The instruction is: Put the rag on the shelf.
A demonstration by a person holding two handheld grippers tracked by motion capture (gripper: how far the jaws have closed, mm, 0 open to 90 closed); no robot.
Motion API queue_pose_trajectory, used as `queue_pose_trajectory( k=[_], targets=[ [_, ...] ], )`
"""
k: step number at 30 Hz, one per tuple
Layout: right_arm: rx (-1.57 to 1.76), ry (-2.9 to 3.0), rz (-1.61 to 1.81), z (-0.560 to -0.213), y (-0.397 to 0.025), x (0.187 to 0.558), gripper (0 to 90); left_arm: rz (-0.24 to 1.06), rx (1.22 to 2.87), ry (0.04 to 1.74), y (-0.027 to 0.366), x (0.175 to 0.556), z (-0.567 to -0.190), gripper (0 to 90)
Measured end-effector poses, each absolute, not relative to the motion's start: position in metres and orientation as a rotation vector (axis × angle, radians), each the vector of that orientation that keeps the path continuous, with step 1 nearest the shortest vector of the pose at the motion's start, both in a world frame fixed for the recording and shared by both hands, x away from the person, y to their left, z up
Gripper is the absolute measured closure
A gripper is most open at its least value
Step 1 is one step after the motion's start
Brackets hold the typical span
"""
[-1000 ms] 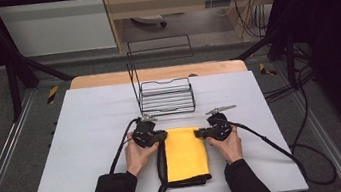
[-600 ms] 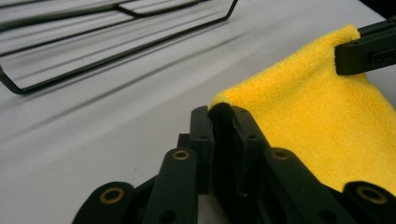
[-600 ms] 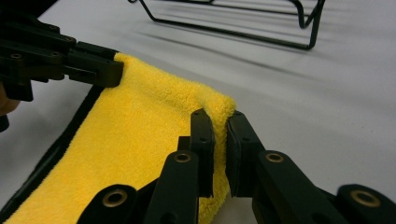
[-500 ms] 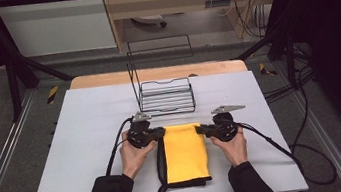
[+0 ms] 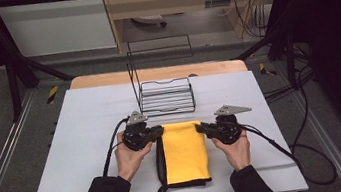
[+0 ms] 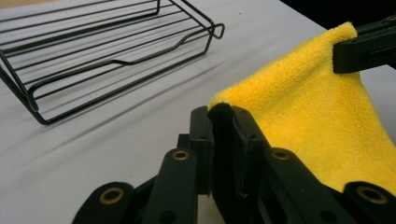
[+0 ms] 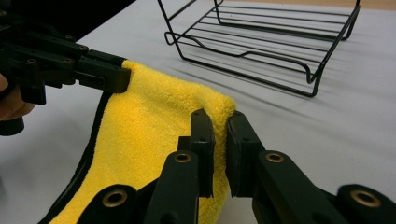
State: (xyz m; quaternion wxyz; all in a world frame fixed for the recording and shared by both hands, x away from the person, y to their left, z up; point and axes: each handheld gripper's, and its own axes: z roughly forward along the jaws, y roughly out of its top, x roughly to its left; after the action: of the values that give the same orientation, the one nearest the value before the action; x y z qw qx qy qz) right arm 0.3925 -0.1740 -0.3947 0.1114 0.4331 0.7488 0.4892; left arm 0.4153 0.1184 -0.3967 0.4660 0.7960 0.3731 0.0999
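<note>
Grey flooring and dark frame rails surround the pale table [image 5: 88,138] we look down on in the high view. At mid-frame lies a yellow cloth [image 5: 184,150] with a black edge, its far corners raised. We see the left gripper [image 5: 157,132] clamped on the cloth's upper left corner, and the right gripper [image 5: 201,128] clamped on the upper right corner. Each gripper view shows cloth pinched between the near jaws. Just above the cloth in the high view stands a black wire rack [image 5: 166,94], apart from both grippers.
</note>
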Motion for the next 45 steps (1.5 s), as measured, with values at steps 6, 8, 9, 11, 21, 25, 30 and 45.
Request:
queue_pose_trajectory(
  k=[6, 8, 9, 11, 21, 25, 30, 45],
  targets=[
    [1.224, 2.154, 1.471, -0.381, -0.173, 0.384, 83.2, 0.282, 1.928, 0.895, 0.121, 0.409, -0.383, 80.2],
    [1.211, 2.15, 1.476, -0.379, -0.173, 0.383, 83.3, 0.292, 1.921, 0.888, 0.121, 0.407, -0.379, 80.2],
    [1.197, 2.139, 1.488, -0.375, -0.172, 0.382, 83.3, 0.306, 1.914, 0.882, 0.122, 0.405, -0.374, 80.2],
    [1.187, 2.127, 1.495, -0.371, -0.171, 0.38, 83.3, 0.313, 1.901, 0.875, 0.123, 0.404, -0.371, 80.2],
    [1.121, 2.057, 1.521, -0.353, -0.169, 0.372, 83.3, 0.342, 1.833, 0.838, 0.127, 0.397, -0.356, 80.2],
    [1.103, 2.037, 1.532, -0.347, -0.169, 0.37, 83.3, 0.345, 1.819, 0.824, 0.128, 0.395, -0.348, 80.2],
    [1.073, 2.014, 1.554, -0.337, -0.168, 0.367, 83.3, 0.359, 1.803, 0.814, 0.13, 0.393, -0.341, 80.2],
    [0.988, 1.901, 1.609, -0.309, -0.161, 0.362, 83.4, 0.429, 1.692, 0.773, 0.137, 0.392, -0.312, 80.2]
  ],
)
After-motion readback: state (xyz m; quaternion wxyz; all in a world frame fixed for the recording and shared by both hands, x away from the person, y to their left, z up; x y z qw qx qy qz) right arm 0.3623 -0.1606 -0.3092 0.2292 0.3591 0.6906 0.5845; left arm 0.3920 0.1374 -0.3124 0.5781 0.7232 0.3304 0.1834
